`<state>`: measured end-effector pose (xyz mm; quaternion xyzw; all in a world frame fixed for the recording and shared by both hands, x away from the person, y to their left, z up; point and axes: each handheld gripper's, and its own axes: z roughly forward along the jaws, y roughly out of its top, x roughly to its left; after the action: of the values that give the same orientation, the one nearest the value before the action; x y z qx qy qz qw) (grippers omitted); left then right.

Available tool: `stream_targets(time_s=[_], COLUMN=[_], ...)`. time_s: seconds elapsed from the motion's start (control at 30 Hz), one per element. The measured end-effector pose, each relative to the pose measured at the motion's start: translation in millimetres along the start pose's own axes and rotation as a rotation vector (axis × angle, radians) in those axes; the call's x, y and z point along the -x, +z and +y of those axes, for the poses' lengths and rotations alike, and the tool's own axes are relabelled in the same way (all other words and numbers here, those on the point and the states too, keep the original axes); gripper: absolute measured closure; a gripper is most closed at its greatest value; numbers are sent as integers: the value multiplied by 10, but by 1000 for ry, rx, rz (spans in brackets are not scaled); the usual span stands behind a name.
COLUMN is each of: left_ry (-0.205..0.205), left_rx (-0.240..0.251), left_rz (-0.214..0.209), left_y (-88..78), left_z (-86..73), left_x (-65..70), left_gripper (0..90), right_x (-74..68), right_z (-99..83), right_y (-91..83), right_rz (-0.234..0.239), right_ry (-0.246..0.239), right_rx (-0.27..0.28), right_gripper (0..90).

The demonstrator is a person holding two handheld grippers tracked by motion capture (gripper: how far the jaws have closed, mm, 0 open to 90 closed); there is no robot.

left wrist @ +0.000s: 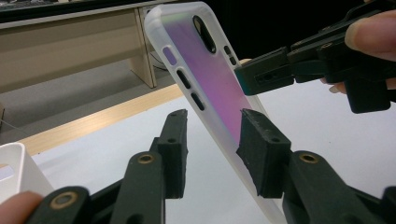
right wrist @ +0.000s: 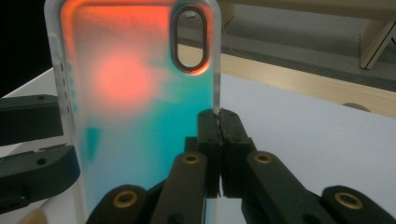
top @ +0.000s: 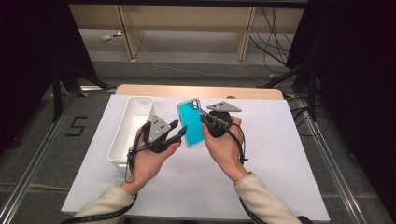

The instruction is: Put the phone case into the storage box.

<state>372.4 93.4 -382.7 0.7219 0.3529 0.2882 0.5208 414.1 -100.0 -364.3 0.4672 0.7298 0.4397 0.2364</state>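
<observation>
Leftmost we see a white rectangular plastic bin (top: 131,122). Beside it our left gripper (top: 179,132) stands spread around the translucent teal phone case (top: 191,122), held above the table, its right edge pinched by our right gripper (top: 202,116).

The phone case (right wrist: 140,107) looks like frosted, translucent plastic with a smooth iridescent sheen. Clamping its edge, the right gripper (right wrist: 219,126) has matt black plastic jaws with brass-coloured rivets.
</observation>
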Motion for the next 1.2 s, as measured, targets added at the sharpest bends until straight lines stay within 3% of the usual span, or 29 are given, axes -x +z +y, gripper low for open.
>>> stream_targets(time_s=[0.43,0.63,1.2], left_ry=[-30,-69,-123], left_rx=[-7,1,8], left_rz=[15,23,48], left_y=[7,19,11], left_z=[1,-10,-26], left_x=[-39,-85,-176], left_gripper=[693,731,805], right_x=[-51,-80,-149], right_z=[0,4,-7], right_y=[-22,-41,-57], right_rz=[3,-8,18], right_ry=[-17,-35,-27], right_rx=[15,39,40], right_gripper=[890,887,878])
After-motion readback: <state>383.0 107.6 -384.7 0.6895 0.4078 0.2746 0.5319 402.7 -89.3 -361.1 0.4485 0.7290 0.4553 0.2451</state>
